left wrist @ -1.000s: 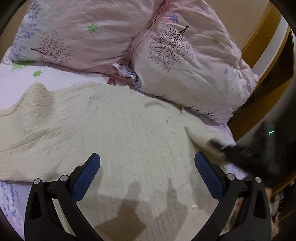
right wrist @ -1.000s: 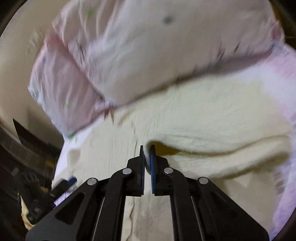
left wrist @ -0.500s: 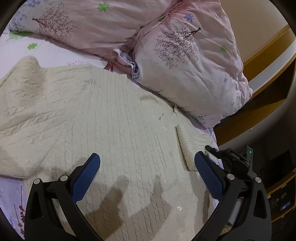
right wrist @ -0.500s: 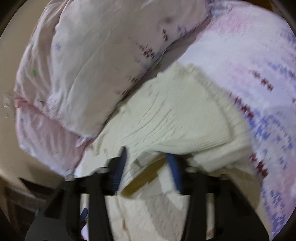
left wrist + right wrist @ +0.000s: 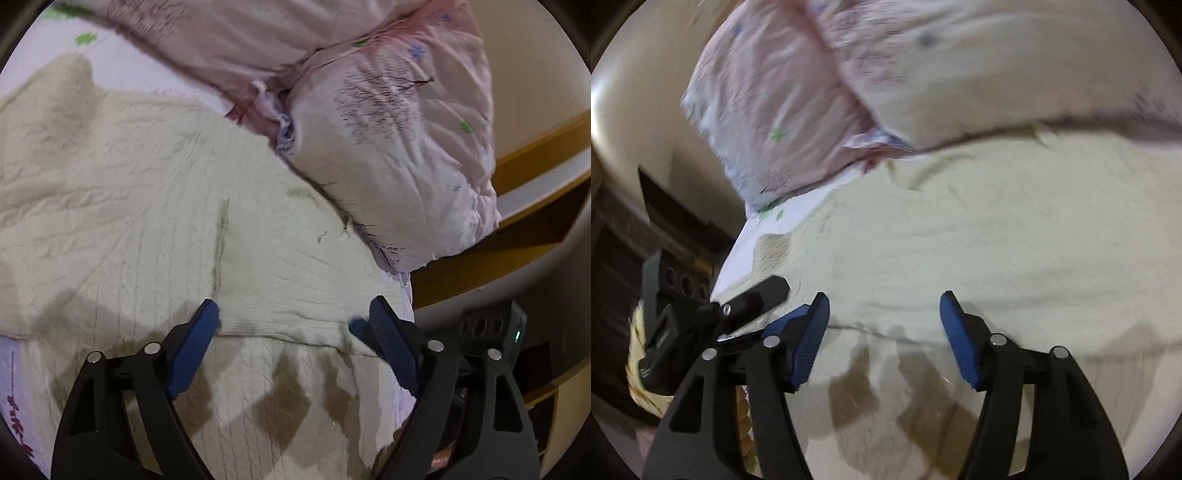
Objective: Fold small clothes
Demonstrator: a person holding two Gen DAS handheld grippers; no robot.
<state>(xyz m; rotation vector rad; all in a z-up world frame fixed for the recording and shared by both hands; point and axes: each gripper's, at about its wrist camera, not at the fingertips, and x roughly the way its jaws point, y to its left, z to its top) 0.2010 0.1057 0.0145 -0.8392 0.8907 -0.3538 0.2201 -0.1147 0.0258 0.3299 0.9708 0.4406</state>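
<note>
**Folded edge lies across both open claws**

The cream sweater (image 5: 155,206) is spread on the bed (image 5: 122,70) below the pillows (image 5: 399,147). Its folded edge runs crosswise, just ahead of the fingertips. The left claw (image 5: 291,325) and right claw (image 5: 884,321) both gape wide, holding nothing, about equally near.

Both tools alike: left gripper (image 5: 288,325) and right gripper (image 5: 884,314) have matte black angular arms with triangular cut-outs, silver round screws at the joints, and ribbed blue pads (image 5: 960,350). Small green light on the neighbouring unit's black housing. Possibly bare skin (image 5: 441,458) low down, too blurred to say.
</note>
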